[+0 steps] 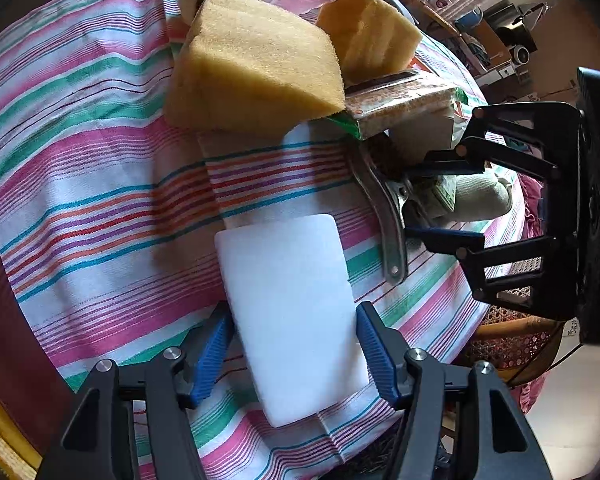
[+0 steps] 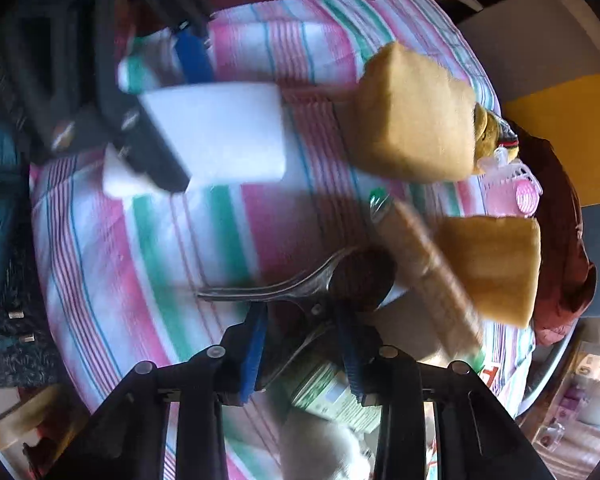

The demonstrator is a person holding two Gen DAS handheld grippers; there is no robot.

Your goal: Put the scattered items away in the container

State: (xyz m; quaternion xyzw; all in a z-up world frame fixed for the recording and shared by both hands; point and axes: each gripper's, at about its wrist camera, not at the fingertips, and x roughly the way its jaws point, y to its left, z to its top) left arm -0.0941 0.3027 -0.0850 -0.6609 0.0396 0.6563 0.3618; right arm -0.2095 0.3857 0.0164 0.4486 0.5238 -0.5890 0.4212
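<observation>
The white foam block [image 1: 292,316] is being straddled on the striped cloth [image 1: 80,160] by the spread, non-contacting left gripper [image 1: 296,354], while the metal clip [image 1: 388,216], nearer the cloth's edge, is being clamped by the right gripper [image 1: 424,204].

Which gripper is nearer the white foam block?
Left. The left gripper straddles the white foam block, blue pads at either side of it. The right gripper is off to the side, over the metal clip.
</observation>
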